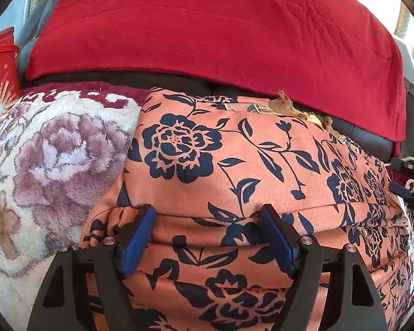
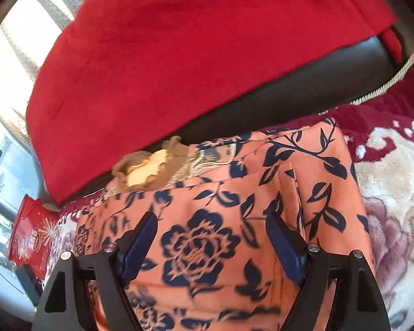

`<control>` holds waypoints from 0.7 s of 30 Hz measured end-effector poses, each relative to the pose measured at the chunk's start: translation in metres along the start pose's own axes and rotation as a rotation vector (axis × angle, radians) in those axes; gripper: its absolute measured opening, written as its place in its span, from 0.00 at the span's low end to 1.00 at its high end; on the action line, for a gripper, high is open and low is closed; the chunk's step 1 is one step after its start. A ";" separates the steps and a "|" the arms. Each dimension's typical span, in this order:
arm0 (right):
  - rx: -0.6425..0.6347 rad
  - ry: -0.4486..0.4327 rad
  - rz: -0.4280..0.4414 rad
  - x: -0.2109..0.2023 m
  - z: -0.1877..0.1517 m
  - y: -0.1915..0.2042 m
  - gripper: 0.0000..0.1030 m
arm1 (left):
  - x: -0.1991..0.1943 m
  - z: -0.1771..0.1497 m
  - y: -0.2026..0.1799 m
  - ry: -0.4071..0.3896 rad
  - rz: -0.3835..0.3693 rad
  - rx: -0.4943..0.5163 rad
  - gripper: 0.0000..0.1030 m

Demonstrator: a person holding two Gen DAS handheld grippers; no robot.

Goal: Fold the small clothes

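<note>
An orange garment (image 1: 234, 165) with a navy flower print lies folded in layers on a plush flowered blanket (image 1: 55, 160). Tan lace trim (image 1: 287, 104) pokes out at its far edge. My left gripper (image 1: 207, 212) stands open over the garment's near fold, one blue pad on each side of a bulge of cloth. In the right wrist view, which is blurred, my right gripper (image 2: 211, 220) hangs open above the same garment (image 2: 207, 248), its pads apart from the cloth. The lace trim (image 2: 146, 171) lies just beyond it. A blue pad (image 1: 400, 189) of the right gripper shows at the left wrist view's right edge.
A red blanket (image 1: 207, 27) drapes over a dark sofa back (image 2: 289, 96) behind the garment. A red gift bag (image 1: 0, 69) stands at the far left. The plush blanket (image 2: 394, 179) spreads out on both sides of the garment.
</note>
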State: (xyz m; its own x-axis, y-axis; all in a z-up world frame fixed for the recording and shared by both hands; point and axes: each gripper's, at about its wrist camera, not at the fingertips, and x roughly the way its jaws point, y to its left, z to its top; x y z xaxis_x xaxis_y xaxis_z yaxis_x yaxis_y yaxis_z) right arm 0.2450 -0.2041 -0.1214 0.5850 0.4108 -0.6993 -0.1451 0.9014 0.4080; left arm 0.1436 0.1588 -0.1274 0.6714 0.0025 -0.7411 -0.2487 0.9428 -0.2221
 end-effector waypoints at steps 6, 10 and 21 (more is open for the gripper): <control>-0.035 0.069 -0.042 -0.004 -0.021 -0.001 0.83 | 0.000 0.000 -0.003 0.002 0.008 0.005 0.76; -0.081 0.004 -0.009 -0.042 -0.037 0.021 0.83 | -0.002 0.000 -0.006 0.007 0.020 0.013 0.77; 0.019 0.029 -0.085 -0.178 -0.165 -0.063 0.83 | -0.044 -0.027 -0.005 -0.035 0.081 0.068 0.77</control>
State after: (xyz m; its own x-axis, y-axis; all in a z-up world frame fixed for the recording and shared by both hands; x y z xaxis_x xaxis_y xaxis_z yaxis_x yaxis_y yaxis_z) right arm 0.0183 -0.3112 -0.1199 0.5709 0.3372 -0.7486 -0.0805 0.9304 0.3577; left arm 0.0965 0.1451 -0.1103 0.6755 0.0907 -0.7318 -0.2562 0.9595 -0.1175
